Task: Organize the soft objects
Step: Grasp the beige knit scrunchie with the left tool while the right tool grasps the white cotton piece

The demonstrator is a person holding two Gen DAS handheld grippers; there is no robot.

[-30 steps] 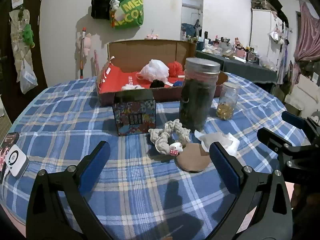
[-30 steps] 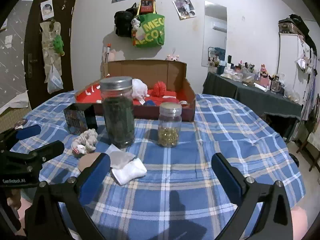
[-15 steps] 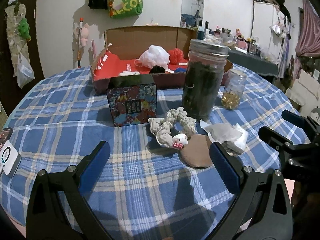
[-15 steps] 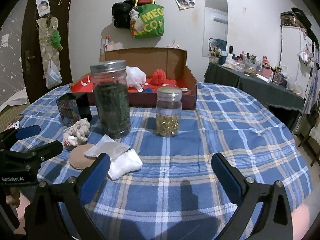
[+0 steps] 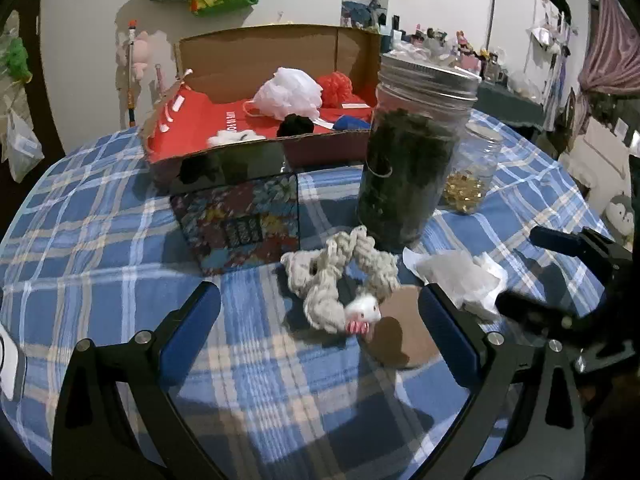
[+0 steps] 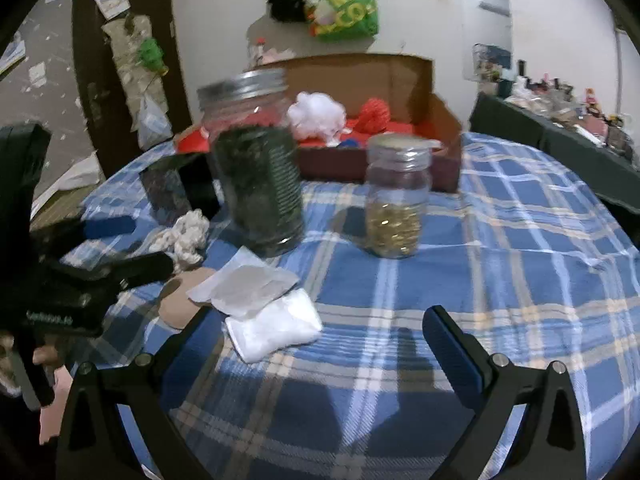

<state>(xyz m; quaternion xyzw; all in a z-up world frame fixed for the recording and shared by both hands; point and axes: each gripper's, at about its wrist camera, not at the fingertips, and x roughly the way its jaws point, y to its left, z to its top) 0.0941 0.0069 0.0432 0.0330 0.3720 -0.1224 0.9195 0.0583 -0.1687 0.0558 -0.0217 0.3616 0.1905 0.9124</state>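
The left gripper (image 5: 320,320) hung low over the blue plaid-clothed bench (image 5: 100,240), fingers spread wide and empty, framing the knotted grey rope toy with a small white cat charm (image 5: 340,276). That toy lay on the cloth just before the tall dark-filled glass jar (image 5: 408,160), touching a round tan pad (image 5: 404,336). The right gripper (image 6: 316,344) was likewise released, a folded white cloth (image 6: 276,328) near its left finger. Judged as the approach step: next, descend and close on the rope, then carry it to the open cardboard box with red lining (image 5: 224,120).
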